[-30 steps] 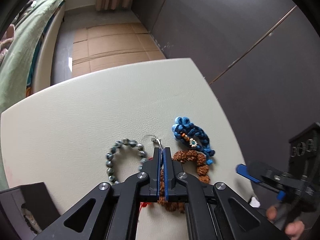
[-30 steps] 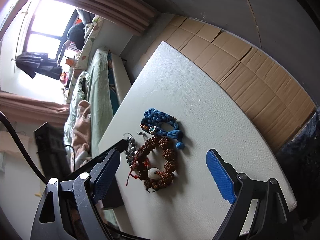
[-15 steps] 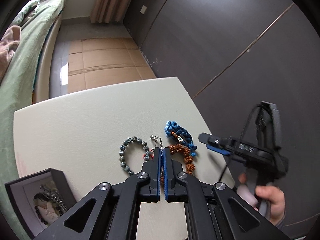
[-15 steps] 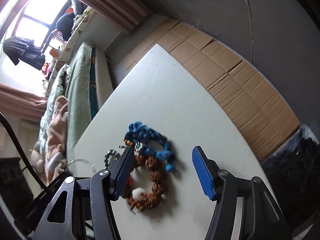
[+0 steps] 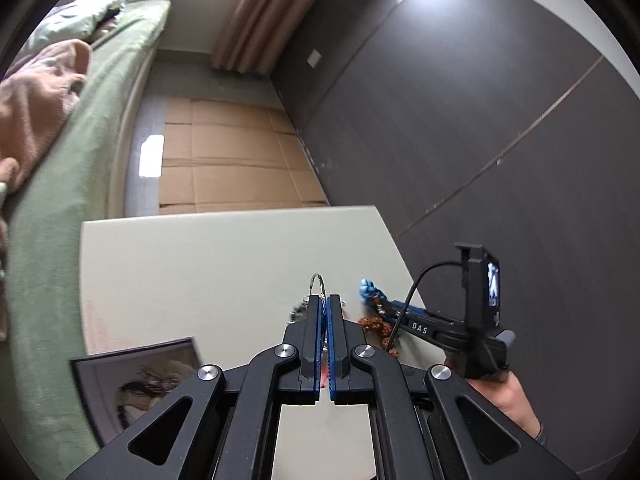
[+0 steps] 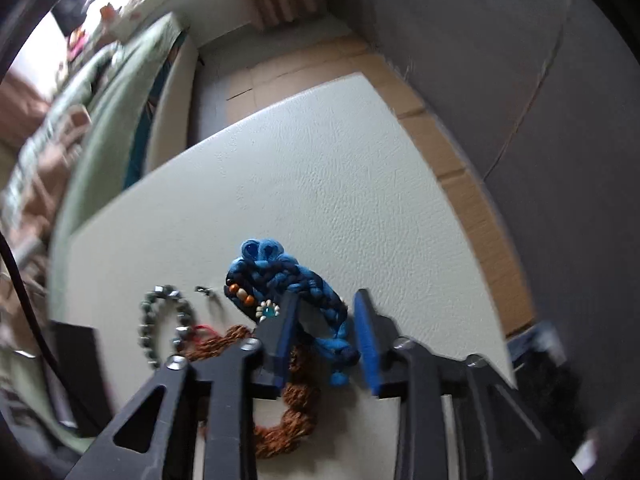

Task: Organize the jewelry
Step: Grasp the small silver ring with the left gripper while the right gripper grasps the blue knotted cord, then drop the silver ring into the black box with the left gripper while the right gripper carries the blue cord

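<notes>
My right hand-held gripper [image 6: 322, 330] is closing around the blue braided bracelet [image 6: 292, 280], whose lower loop lies between the pads; they do not look seated on it yet. To do this well I should keep the tips low on the bench [image 6: 320, 168] and centred on the braid, so the brown beaded bracelet [image 6: 288, 412] just beside it is not caught too (the two overlap near my left pad).

My left hand-held gripper [image 5: 324, 312] is fully shut on a thin wire earring [image 5: 318, 284], its hook showing above the tips.

Only the left view shows the open jewelry box [image 5: 140, 380] at the near edge, and my right hand; only the right view shows the grey bead bracelet [image 6: 160, 320] clearly.
</notes>
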{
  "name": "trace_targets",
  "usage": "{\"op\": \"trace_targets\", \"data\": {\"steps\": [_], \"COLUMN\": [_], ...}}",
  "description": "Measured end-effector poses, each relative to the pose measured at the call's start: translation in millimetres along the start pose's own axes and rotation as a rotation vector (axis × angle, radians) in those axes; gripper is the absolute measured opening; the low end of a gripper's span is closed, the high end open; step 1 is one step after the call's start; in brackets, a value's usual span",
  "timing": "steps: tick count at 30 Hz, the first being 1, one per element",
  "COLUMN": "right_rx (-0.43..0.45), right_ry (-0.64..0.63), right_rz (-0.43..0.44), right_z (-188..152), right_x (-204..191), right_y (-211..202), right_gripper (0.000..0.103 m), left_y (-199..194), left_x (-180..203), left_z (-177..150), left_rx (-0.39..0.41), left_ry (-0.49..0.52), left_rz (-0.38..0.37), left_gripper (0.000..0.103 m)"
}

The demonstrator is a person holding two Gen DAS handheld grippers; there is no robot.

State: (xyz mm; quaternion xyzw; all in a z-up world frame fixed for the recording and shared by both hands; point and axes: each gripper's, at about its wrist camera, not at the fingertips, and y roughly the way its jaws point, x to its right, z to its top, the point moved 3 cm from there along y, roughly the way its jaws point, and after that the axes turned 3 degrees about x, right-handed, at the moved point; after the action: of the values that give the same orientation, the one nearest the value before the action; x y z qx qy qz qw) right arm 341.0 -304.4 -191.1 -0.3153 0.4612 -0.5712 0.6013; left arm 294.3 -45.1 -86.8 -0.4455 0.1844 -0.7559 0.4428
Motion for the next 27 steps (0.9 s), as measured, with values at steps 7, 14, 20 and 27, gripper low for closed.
{"op": "trace_targets", "data": {"steps": [7, 14, 20, 27], "right_rx": [0.107, 0.178, 0.207, 0.201], "right_ry": [-0.004, 0.033, 0.010, -0.037], "right_rz": [0.121, 0.269, 0.343, 0.392], "right_z": [-1, -14, -21, -30], "right_x": [-7, -11, -41, -85], "right_y": [-36, -71, -87, -92], "right_gripper": [0.012, 0.012, 0.012, 0.012], "left_y": [-38, -54, -52, -46], "left_x": [-34, -53, -67, -82], "left_z": [-5, -19, -36, -58], "left_rx": [0.060, 0.068, 0.030, -0.035], "left_ry": [-0.064, -0.096, -0.135, -0.195], "left_rz": [0.022, 0.037, 0.049, 0.046], "left_gripper": [0.002, 0.002, 0.002, 0.019]}}
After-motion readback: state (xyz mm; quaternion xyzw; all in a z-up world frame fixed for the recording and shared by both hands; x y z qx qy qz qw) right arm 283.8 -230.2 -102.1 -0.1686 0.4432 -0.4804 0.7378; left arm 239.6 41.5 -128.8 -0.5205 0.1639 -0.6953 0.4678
